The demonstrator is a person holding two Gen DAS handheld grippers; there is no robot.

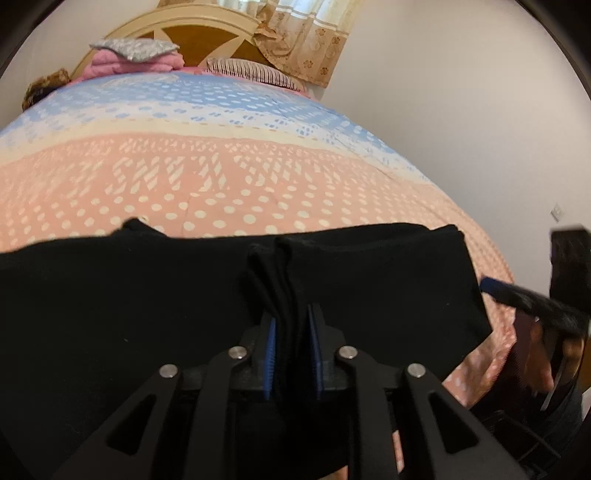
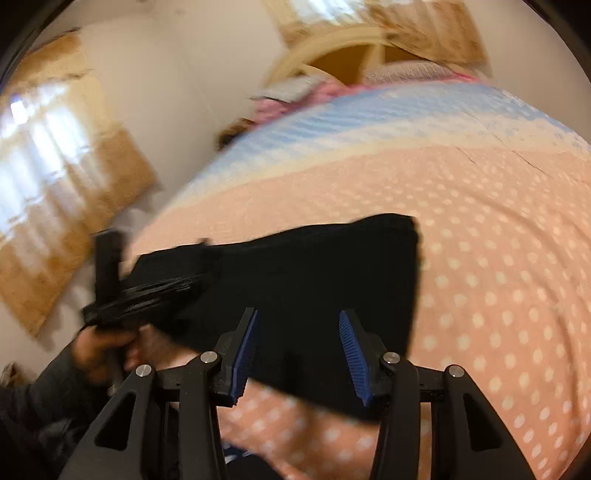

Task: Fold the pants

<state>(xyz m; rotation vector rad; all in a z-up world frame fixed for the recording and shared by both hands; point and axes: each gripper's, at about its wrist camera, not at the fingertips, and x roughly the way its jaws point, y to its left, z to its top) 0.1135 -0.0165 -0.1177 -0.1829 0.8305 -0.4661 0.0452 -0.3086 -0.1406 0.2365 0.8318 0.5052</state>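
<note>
Already the black pants (image 1: 369,280) are folded into a compact rectangle on the bed (image 1: 221,177); a bunched ridge sits between the left gripper (image 1: 291,354) pads, grip unclear; right gripper (image 2: 299,354) is spread, empty. Little is left.

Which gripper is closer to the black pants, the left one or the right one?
Left. The left gripper has a bunched fold of the black pants between its fingers. The right gripper is open just above the pants' near edge, with nothing gripped.

Pants (image 1: 184,295) on bed (image 1: 221,177), pillows (image 1: 255,72) behind by headboard (image 1: 207,35); left claw (image 1: 291,354) at near edge
</note>
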